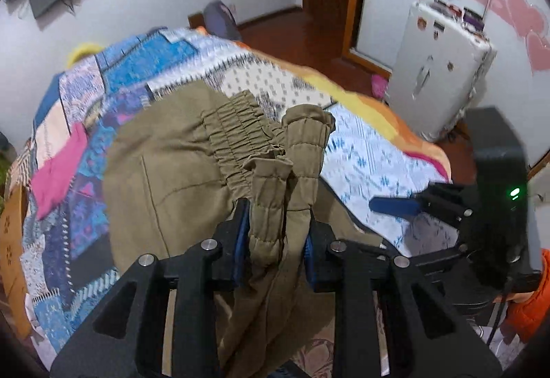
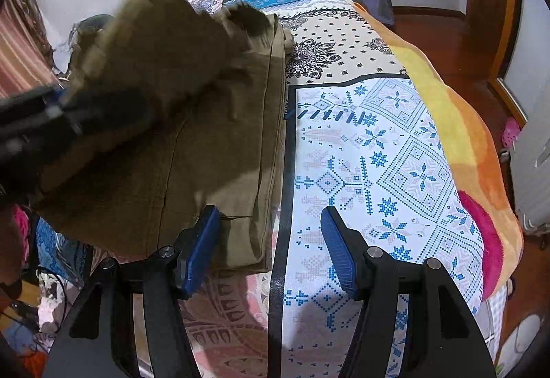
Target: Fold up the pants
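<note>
Pants [image 1: 165, 165]: olive, lying on the bed [image 1: 371, 151], partly doubled over.
Left tool [image 1: 275, 240]: clamped on the bunched leg cuffs, carrying them over the elastic waistband [image 1: 237, 134].
Right tool [image 2: 271, 240]: jaws half apart, nothing held; one pad just over the folded edge nearest it.
Key relation: waistband lies directly ahead of the left tool; the garment's long axis runs away from it.
Surface: patchwork bedspread.
Room: white walls, wooden floor [image 1: 292, 31].
</note>
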